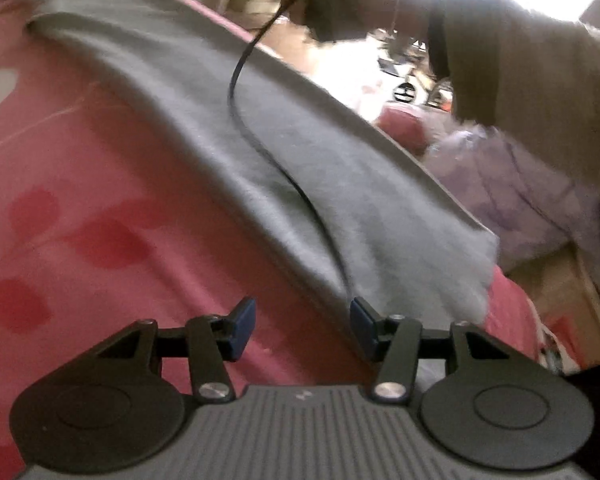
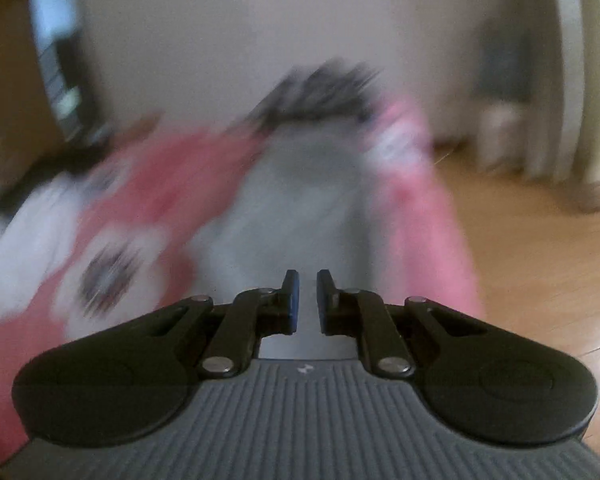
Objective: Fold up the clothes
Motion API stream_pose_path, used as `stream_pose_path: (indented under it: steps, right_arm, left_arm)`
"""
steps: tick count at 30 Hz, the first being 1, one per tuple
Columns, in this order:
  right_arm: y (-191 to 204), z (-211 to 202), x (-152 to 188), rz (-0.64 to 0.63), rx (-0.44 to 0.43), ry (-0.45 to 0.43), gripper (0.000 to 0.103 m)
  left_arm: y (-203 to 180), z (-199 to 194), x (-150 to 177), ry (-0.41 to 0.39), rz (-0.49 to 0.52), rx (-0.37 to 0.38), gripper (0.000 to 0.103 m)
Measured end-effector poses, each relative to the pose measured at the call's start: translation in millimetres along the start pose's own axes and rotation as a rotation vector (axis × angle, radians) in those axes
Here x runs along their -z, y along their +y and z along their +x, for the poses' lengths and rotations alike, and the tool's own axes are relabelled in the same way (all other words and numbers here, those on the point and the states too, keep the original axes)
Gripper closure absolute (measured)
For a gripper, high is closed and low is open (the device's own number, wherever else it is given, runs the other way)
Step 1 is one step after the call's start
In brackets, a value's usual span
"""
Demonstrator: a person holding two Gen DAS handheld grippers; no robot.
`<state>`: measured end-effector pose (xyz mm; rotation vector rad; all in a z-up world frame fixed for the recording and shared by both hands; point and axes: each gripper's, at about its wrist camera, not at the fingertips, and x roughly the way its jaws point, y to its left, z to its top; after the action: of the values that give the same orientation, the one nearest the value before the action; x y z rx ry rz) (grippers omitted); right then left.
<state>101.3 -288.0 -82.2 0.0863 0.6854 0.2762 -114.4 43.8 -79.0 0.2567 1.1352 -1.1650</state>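
Both wrist cams angled down, close over grey garment [image 1: 300,168] on pink bedspread [image 1: 100,208]; shared.

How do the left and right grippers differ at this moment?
The left gripper has its fingers well apart; the right gripper shows only a narrow slit between its fingers.
Beneath the left gripper lie pink bedding and the edge of the grey garment; the right gripper points along the garment.
The left view is fairly sharp; the right view is heavily blurred.
Both have blue pads, and neither visibly holds cloth.
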Motion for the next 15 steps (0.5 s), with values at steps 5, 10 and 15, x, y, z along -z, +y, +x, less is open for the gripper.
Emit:
stream_pose_path:
  steps: [5,10,15]
  right_arm:
    - [55,70,46,0.002,0.002,0.211,0.094]
    - [73,45,38,-0.039,-0.094,0.097,0.096]
    - [49,77,35,0.062,0.03,0.147,0.094]
  left_arm:
    - [10,-12,3,-0.013,-0.096,-0.069,0.05]
    - [12,-12,8,-0.01,-0.108,-0.086,0.049]
    - [12,1,3,0.005,-0.102,-0.075,0.05]
